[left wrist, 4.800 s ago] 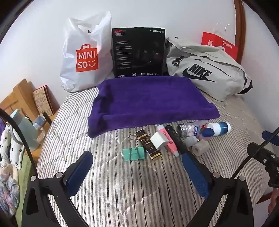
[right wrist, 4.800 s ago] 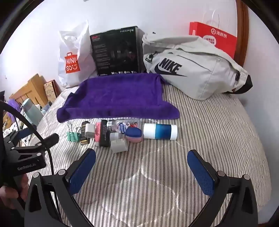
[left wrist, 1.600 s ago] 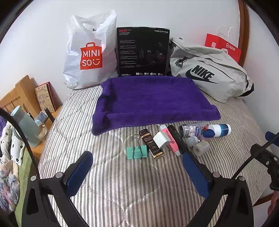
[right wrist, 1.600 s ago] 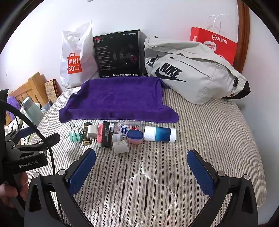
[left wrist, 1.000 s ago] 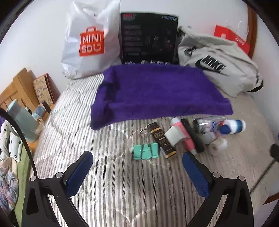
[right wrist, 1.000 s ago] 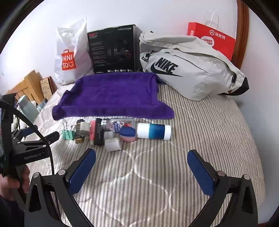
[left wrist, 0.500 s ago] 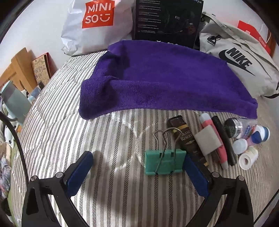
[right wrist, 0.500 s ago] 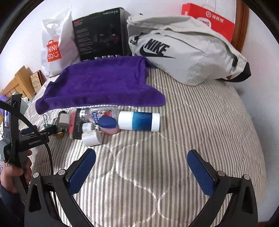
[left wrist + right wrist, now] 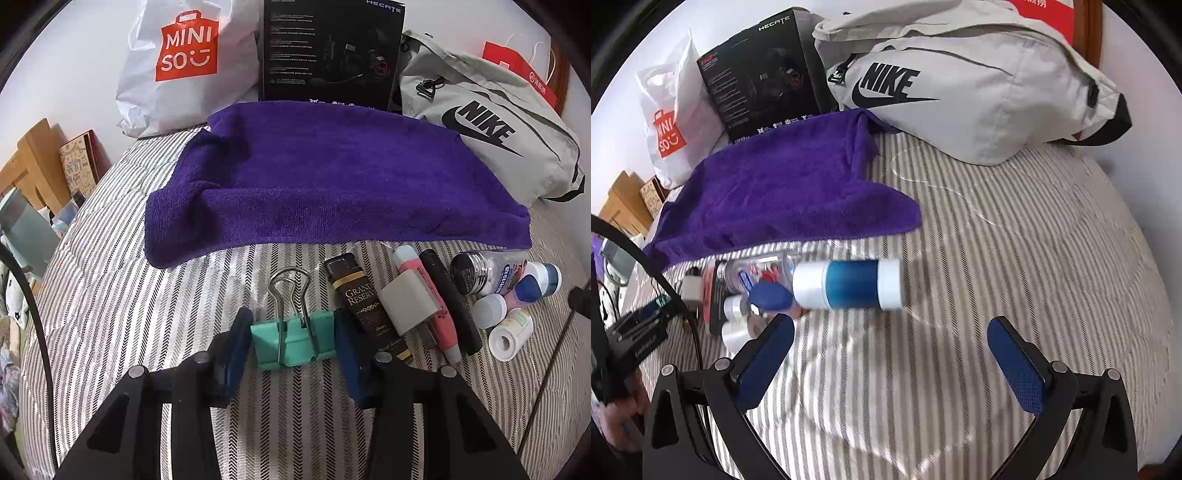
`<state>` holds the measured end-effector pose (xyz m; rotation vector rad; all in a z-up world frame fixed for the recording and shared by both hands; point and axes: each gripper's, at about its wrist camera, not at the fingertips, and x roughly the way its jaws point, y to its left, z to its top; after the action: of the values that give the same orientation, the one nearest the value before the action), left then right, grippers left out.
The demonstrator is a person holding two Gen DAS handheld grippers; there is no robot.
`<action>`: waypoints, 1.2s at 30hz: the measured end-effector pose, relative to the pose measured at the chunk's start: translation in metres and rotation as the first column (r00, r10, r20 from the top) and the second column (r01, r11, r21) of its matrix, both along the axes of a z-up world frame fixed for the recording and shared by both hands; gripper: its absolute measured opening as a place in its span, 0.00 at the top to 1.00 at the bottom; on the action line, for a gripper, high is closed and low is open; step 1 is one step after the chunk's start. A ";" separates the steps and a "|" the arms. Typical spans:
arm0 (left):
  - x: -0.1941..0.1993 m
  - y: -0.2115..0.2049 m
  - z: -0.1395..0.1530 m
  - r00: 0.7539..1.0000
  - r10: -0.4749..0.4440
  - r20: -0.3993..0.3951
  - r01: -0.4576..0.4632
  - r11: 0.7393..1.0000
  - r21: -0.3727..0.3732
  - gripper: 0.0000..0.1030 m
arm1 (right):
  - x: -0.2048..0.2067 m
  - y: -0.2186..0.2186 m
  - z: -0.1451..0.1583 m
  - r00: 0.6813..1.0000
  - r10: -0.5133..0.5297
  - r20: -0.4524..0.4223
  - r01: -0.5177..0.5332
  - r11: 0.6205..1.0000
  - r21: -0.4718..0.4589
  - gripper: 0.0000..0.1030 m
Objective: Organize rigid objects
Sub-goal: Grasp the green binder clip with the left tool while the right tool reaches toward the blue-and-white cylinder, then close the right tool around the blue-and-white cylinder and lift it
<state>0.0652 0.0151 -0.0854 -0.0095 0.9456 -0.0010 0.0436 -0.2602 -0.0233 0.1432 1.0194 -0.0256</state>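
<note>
Bedding in grey and white stripes is carrying everything, with the purple towel as the landmark. Just in front of the towel's near edge, a row of small rigid items is lying: a blue-and-white canister at the right end, its long axis running parallel to that edge, and a teal binder clip at the left end, wire handles pointing toward the towel. The left gripper is closing across the clip's width, pads apparently touching both ends. The right gripper is hanging wide open and empty in front of the canister, facing its side, so it is nearer that item.
</note>
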 end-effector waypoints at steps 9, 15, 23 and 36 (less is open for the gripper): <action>-0.002 0.003 -0.001 1.000 -0.010 0.007 0.010 1.000 0.001 0.59 | 0.031 0.022 -0.015 1.000 0.004 -0.028 -0.003 1.000 0.003 0.01; -0.002 0.002 -0.001 1.000 -0.012 0.009 0.012 1.000 0.000 0.59 | 0.036 0.019 -0.015 0.999 -0.031 -0.018 0.031 0.999 -0.010 0.01; -0.003 0.003 -0.001 1.000 -0.023 0.012 0.023 1.000 -0.005 0.59 | 0.029 0.022 -0.012 1.000 -0.006 -0.026 0.004 0.998 -0.069 0.01; -0.004 0.003 -0.002 1.000 -0.025 0.015 0.025 1.000 -0.011 0.59 | 0.034 0.018 -0.031 0.997 -0.027 -0.077 0.021 0.997 -0.076 0.01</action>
<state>0.0611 0.0185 -0.0870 -0.0084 0.9306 -0.0294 0.0781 -0.2419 -0.0539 0.0865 1.0934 -0.0923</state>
